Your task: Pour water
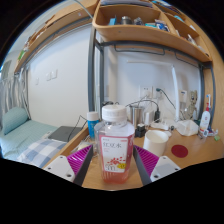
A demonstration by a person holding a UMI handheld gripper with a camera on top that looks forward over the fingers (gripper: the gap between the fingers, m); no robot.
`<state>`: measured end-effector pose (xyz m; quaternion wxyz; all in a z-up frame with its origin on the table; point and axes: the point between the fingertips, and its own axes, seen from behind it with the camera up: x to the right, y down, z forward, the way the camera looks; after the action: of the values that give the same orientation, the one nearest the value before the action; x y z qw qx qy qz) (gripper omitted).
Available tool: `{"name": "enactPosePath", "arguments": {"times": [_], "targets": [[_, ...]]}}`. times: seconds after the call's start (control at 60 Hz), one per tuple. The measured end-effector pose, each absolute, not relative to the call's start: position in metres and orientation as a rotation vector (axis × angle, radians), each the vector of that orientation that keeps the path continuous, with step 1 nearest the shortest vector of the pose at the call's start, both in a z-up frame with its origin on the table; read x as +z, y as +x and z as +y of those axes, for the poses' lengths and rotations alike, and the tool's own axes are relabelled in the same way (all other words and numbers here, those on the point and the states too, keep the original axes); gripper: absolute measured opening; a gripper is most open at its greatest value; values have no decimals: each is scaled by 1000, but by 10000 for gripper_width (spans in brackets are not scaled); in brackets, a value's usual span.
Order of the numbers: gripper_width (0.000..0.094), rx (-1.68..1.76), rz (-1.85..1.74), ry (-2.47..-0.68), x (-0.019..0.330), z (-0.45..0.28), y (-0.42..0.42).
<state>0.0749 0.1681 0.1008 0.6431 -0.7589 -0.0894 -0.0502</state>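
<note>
A clear plastic bottle (115, 150) with a white cap and a pink label stands upright between my fingers, over the front of a wooden desk (150, 152). My gripper (114, 166) is shut on it: the left pad (84, 163) and the right pad (146, 163) both press on its sides near the label. A white cup (157, 140) stands on the desk just to the right, beyond the right finger. The bottle's base is hidden low between the fingers.
A metal pot (141, 115), a blue-capped bottle (93, 122), a white bowl (186, 127) and a round red lid (179, 150) sit on the desk. A loaded shelf (150, 32) hangs above. A bed (28, 142) lies to the left.
</note>
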Motion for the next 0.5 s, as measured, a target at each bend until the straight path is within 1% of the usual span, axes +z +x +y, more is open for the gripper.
{"name": "enactPosePath", "arguments": {"times": [0.05,0.1,0.133,0.15,0.217,0.233,0.35,0.417,0.433,0.5], "targets": [[821,-123,-202,-1723,106,177,82],[772,-137,-197,-1713,111,186,91],[686,-136,-205,-1707,114,190,94],[615,-139,-205,-1708,115,192,96],[587,-136,-199,-1699,125,197,101],[573,-138,-230,-1715,148,212,101],[491,-125,-233,-1719,150,214,100],[472,-111,-245,-1732,156,218,97],[464,-103,-238,-1735,149,214,102],[460,-86,-207,-1748,152,217,105]]}}
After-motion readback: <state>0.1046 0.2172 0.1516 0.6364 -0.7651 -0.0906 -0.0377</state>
